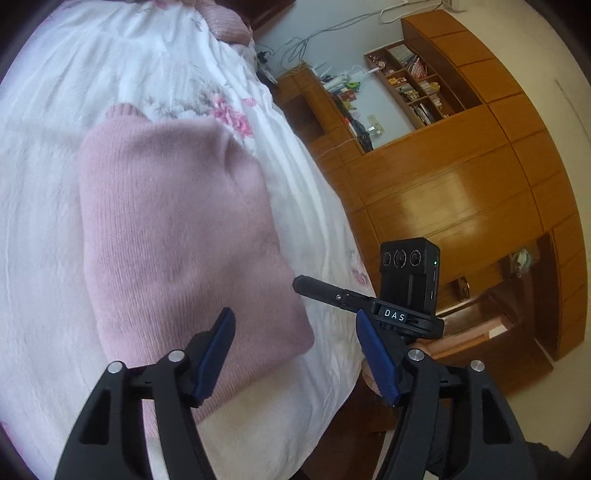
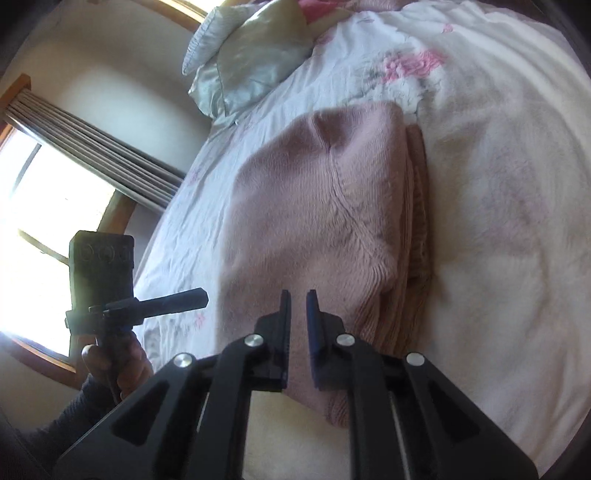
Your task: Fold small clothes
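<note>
A pink knitted sweater (image 1: 177, 221) lies folded into a compact bundle on the white floral bedspread (image 1: 48, 258). My left gripper (image 1: 295, 321) hovers over the bundle's near right corner, open wide with nothing between its blue pads. In the right wrist view the sweater (image 2: 314, 214) shows a raised seam and stacked folded layers along its right edge. My right gripper (image 2: 299, 295) hangs just above the sweater's near end, its fingers almost together and holding nothing. Each gripper appears in the other's view: the right gripper (image 1: 301, 284) beside the bundle, the left gripper (image 2: 201, 297) over the bed's left edge.
A wooden wardrobe with cluttered shelves (image 1: 461, 184) stands close along the bed's right side. A pale green pillow (image 2: 251, 55) and a pink pillow (image 1: 225, 22) lie at the head. A bright window (image 2: 48, 206) is on the left. A hand (image 2: 118, 362) grips the left tool.
</note>
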Action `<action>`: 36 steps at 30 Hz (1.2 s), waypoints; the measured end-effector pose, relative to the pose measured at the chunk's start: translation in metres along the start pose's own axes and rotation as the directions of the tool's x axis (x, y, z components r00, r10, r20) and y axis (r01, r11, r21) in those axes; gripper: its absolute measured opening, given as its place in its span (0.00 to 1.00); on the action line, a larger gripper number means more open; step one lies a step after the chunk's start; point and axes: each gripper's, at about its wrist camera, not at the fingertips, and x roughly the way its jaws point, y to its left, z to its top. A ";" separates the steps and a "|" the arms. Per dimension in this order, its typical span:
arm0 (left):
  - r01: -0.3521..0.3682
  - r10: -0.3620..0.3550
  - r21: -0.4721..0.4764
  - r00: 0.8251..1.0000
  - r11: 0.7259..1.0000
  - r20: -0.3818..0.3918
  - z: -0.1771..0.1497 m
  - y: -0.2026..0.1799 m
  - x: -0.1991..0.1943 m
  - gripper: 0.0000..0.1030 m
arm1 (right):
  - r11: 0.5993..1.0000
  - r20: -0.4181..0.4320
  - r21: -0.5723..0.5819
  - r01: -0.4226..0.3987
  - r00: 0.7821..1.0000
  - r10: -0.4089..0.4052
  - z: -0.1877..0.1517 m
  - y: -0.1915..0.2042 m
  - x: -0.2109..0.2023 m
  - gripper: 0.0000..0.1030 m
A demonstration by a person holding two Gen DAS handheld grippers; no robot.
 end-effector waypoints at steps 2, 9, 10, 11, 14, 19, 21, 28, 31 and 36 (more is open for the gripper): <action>-0.066 0.064 -0.036 0.997 0.997 -0.052 -0.009 0.016 0.021 0.67 | 0.994 -0.016 0.003 0.110 0.994 -0.110 0.000 -0.015 0.015 0.02; -0.038 0.039 -0.020 0.999 0.999 0.016 -0.028 -0.008 0.000 0.76 | 0.993 0.079 0.091 0.077 0.993 -0.085 -0.011 -0.028 -0.022 0.22; -0.036 0.036 0.000 0.999 0.999 0.041 -0.035 -0.014 -0.011 0.78 | 0.992 0.085 0.105 0.064 0.994 -0.073 -0.016 -0.030 -0.030 0.28; -0.030 0.029 0.012 0.997 0.999 0.068 -0.042 -0.016 -0.024 0.80 | 0.991 0.082 0.122 0.055 0.995 -0.065 -0.022 -0.032 -0.034 0.32; -0.082 0.087 -0.040 0.985 0.996 0.149 -0.061 -0.001 -0.054 0.84 | 0.984 0.047 0.178 0.008 0.999 -0.016 -0.035 -0.035 -0.031 0.53; -0.102 0.131 -0.210 0.984 0.972 0.125 -0.072 0.046 -0.059 0.85 | 0.986 -0.035 0.111 0.123 0.992 -0.120 -0.040 -0.034 -0.004 0.29; -0.095 0.123 -0.231 0.986 0.968 0.110 -0.073 0.052 -0.056 0.85 | 0.986 -0.017 0.120 0.116 0.993 -0.115 -0.037 -0.038 -0.009 0.27; -0.040 0.064 -0.227 0.993 0.973 0.101 -0.047 0.065 -0.041 0.86 | 0.992 0.058 0.127 0.009 0.998 -0.016 -0.007 -0.037 -0.050 0.59; 0.023 -0.006 -0.266 0.998 0.964 0.064 -0.039 0.080 -0.022 0.86 | 0.981 0.077 0.188 -0.051 0.996 0.037 0.019 -0.053 -0.048 0.87; 0.090 -0.076 -0.306 0.996 0.948 0.056 -0.035 0.096 0.001 0.86 | 0.943 0.030 0.307 -0.132 0.991 0.129 0.057 -0.088 -0.014 0.87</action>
